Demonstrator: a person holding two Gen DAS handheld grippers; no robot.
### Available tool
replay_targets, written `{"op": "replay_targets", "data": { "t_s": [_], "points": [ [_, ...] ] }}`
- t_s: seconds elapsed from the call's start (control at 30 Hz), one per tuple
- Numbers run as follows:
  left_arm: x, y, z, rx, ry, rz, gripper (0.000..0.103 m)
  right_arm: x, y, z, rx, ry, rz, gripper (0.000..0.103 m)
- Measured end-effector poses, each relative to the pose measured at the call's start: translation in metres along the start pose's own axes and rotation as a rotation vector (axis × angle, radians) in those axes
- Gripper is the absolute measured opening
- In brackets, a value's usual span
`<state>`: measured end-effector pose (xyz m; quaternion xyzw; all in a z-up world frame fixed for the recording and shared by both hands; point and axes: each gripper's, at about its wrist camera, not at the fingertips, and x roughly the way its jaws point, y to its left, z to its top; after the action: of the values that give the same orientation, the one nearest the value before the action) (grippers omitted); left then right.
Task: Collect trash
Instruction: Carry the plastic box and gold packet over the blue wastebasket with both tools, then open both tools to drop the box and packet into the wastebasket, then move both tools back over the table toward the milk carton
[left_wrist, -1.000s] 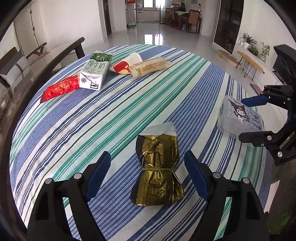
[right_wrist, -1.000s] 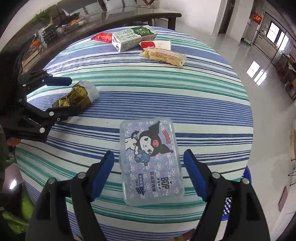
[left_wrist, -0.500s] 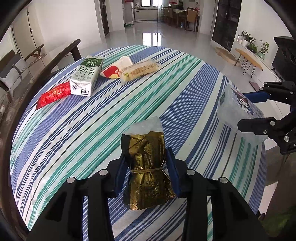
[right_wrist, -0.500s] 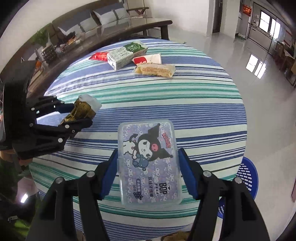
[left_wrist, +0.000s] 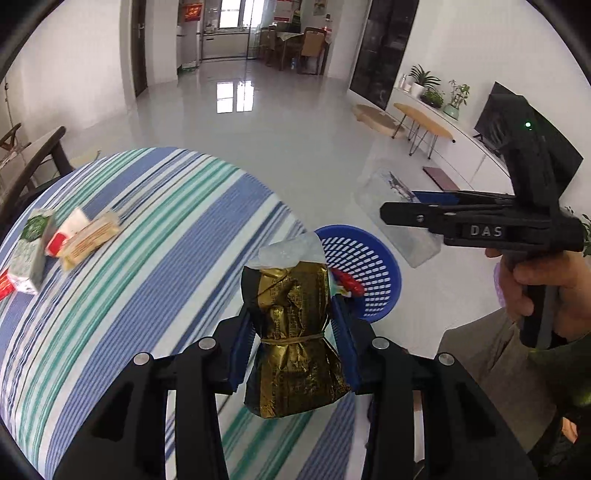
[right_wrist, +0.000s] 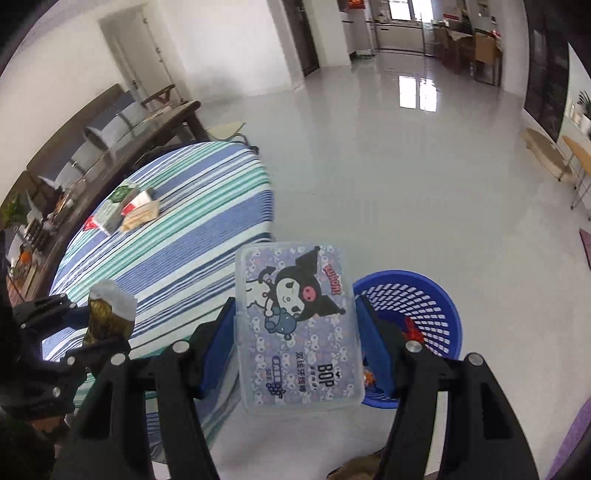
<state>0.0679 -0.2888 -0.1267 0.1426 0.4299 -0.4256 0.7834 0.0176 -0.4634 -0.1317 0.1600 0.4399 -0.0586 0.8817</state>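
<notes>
My left gripper (left_wrist: 293, 350) is shut on a gold foil packet (left_wrist: 293, 332) and holds it in the air over the table's right edge. My right gripper (right_wrist: 297, 332) is shut on a clear plastic box with a cartoon print (right_wrist: 297, 325) and holds it in the air beside a blue trash basket (right_wrist: 424, 295) on the floor. The basket (left_wrist: 369, 266) holds some red trash. The right gripper (left_wrist: 406, 218) with its box (left_wrist: 399, 221) shows in the left wrist view, above the basket. The left gripper (right_wrist: 88, 325) with the packet (right_wrist: 107, 317) shows in the right wrist view.
A striped tablecloth covers the round table (left_wrist: 155, 266). A milk carton (left_wrist: 31, 254), a red-white wrapper (left_wrist: 64, 232) and a beige snack pack (left_wrist: 90, 240) lie at its far side. A dark wooden bench (right_wrist: 122, 147) stands behind the table. The grey floor (left_wrist: 295, 147) is open beyond.
Both grippers closed on their items, lifted them off the table and swung right, toward the blue basket on the floor.
</notes>
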Motion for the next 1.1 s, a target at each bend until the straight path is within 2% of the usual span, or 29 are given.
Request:
{"op": "replay_targets", "data": {
  "t_s": [0.2, 0.4, 0.63, 0.73, 0.77, 0.8, 0.83, 0.93, 1.07, 1.1],
  "points": [
    [0.066, -0.059, 0.039, 0.028, 0.038, -0.053, 0.04, 0.024, -0.064, -0.002, 0.074, 0.011, -0.09, 0.062],
    [0.136, -0.087, 0.056, 0.013, 0.078, -0.073, 0.04, 0.051, -0.115, -0.008, 0.153, 0.038, -0.134, 0.062],
    [0.192, -0.093, 0.057, 0.017, 0.117, -0.049, 0.041, 0.075, -0.155, -0.01, 0.261, 0.062, -0.108, 0.062],
    [0.212, -0.091, 0.059, 0.016, 0.122, -0.04, 0.043, 0.08, -0.163, -0.01, 0.298, 0.069, -0.068, 0.064],
    [0.216, -0.089, 0.058, 0.017, 0.122, -0.038, 0.045, 0.08, -0.168, -0.011, 0.316, 0.061, -0.053, 0.068],
    [0.219, -0.089, 0.058, 0.019, 0.121, -0.038, 0.056, 0.076, -0.173, -0.013, 0.33, 0.05, -0.054, 0.074],
    [0.22, -0.086, 0.057, 0.02, 0.121, -0.03, 0.07, 0.073, -0.175, -0.013, 0.34, 0.04, -0.059, 0.075],
    [0.219, -0.084, 0.06, 0.019, 0.104, -0.007, 0.076, 0.059, -0.179, -0.009, 0.338, -0.001, -0.082, 0.076],
    [0.191, -0.083, 0.06, 0.011, 0.061, -0.007, 0.085, 0.042, -0.176, -0.008, 0.318, -0.055, -0.123, 0.078],
    [0.181, -0.085, 0.06, 0.013, 0.047, -0.012, 0.085, 0.039, -0.174, -0.008, 0.31, -0.065, -0.134, 0.083]
  ]
}}
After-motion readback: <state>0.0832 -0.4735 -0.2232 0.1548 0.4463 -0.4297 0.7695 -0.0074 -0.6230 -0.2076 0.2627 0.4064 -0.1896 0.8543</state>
